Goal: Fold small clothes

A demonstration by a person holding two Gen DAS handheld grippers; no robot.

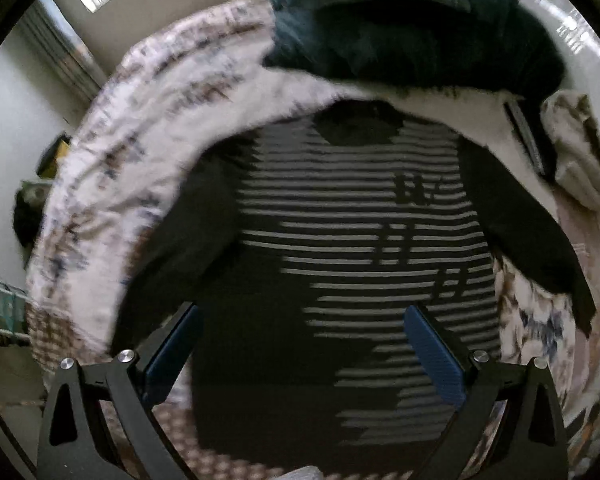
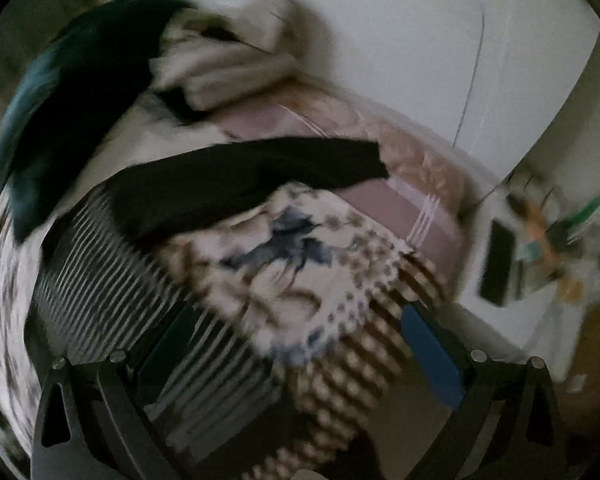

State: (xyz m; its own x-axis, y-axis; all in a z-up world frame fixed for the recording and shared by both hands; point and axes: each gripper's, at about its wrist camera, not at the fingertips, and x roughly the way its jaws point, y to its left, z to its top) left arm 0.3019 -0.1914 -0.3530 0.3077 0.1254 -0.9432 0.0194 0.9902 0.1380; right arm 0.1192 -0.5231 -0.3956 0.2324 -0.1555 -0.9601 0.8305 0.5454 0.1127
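both claws, left claw [image 1: 300, 344] and right claw [image 2: 296, 344], spread wide, empty, over the striped shirt [image 1: 340, 240].

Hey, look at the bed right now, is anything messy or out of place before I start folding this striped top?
The striped top lies spread flat, sleeves out. Behind it a dark teal garment sits in a rumpled heap, and a cream cloth is bunched beside it. Both tongs, left and right, are open and empty.
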